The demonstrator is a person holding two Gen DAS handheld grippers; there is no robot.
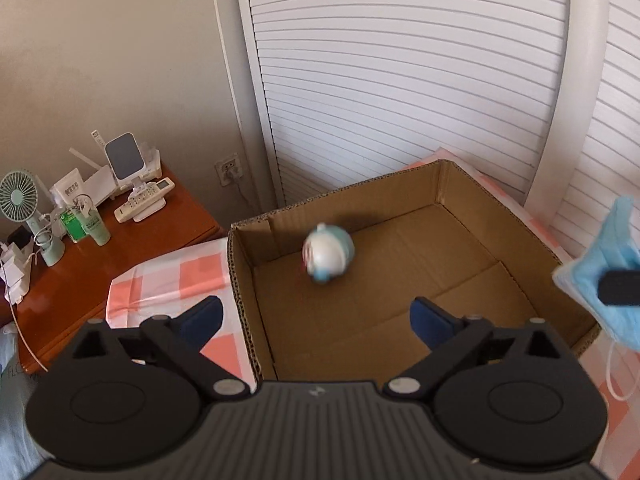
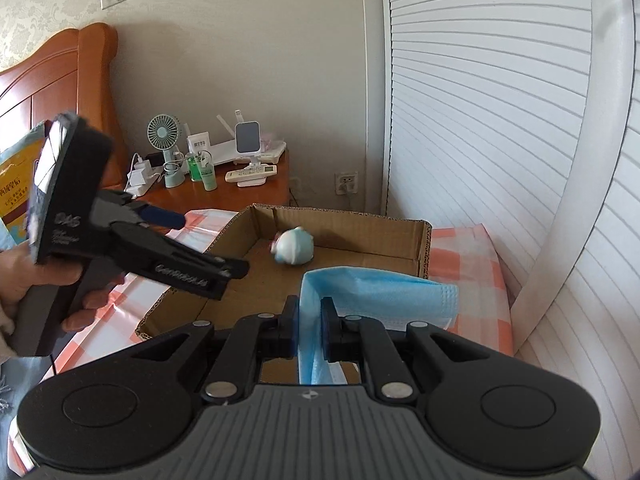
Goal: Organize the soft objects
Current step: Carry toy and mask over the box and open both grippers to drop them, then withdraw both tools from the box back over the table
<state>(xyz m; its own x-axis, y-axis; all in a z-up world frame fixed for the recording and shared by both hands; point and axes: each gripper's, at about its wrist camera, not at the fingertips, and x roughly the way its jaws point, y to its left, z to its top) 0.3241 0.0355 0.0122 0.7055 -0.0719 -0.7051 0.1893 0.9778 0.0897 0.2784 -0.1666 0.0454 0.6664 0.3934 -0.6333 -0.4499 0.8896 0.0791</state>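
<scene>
blue mask (image 2: 372,292) in right tool (image 2: 309,328)

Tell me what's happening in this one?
A person with a gripper in each hand is putting soft things into a cardboard box on a checked cloth. The left gripper is open and empty above the box, where a small blue-and-white toy looks blurred, so probably moving. The right gripper is shut on a blue face mask, held near the box's edge.
</scene>
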